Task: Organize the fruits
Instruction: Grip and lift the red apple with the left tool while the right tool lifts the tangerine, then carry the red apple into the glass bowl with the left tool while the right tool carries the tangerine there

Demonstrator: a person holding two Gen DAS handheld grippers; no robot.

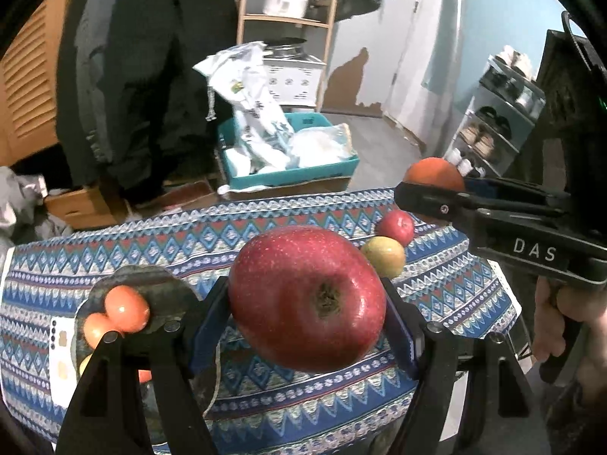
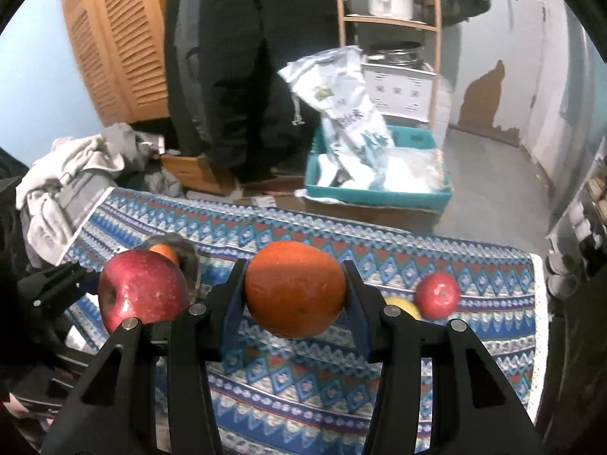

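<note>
My left gripper point(image 1: 307, 299) is shut on a big red apple point(image 1: 307, 299) and holds it above the patterned tablecloth point(image 1: 265, 227). The apple also shows in the right wrist view point(image 2: 142, 290). My right gripper point(image 2: 296, 288) is shut on an orange point(image 2: 296, 288), held above the cloth; the orange shows at the right of the left wrist view point(image 1: 434, 174). A dark bowl point(image 1: 163, 288) at the left holds small orange fruits point(image 1: 127, 309). A small red apple point(image 1: 396, 226) and a yellow-green fruit point(image 1: 383, 256) lie on the cloth at the right.
Beyond the table's far edge stand a teal crate point(image 1: 296, 174) with white bags, cardboard boxes, a hanging dark coat point(image 1: 144, 76) and a wooden shelf with pots point(image 1: 284, 3). A shoe rack point(image 1: 497, 129) is at the right. Clothes point(image 2: 72, 174) are piled at the left.
</note>
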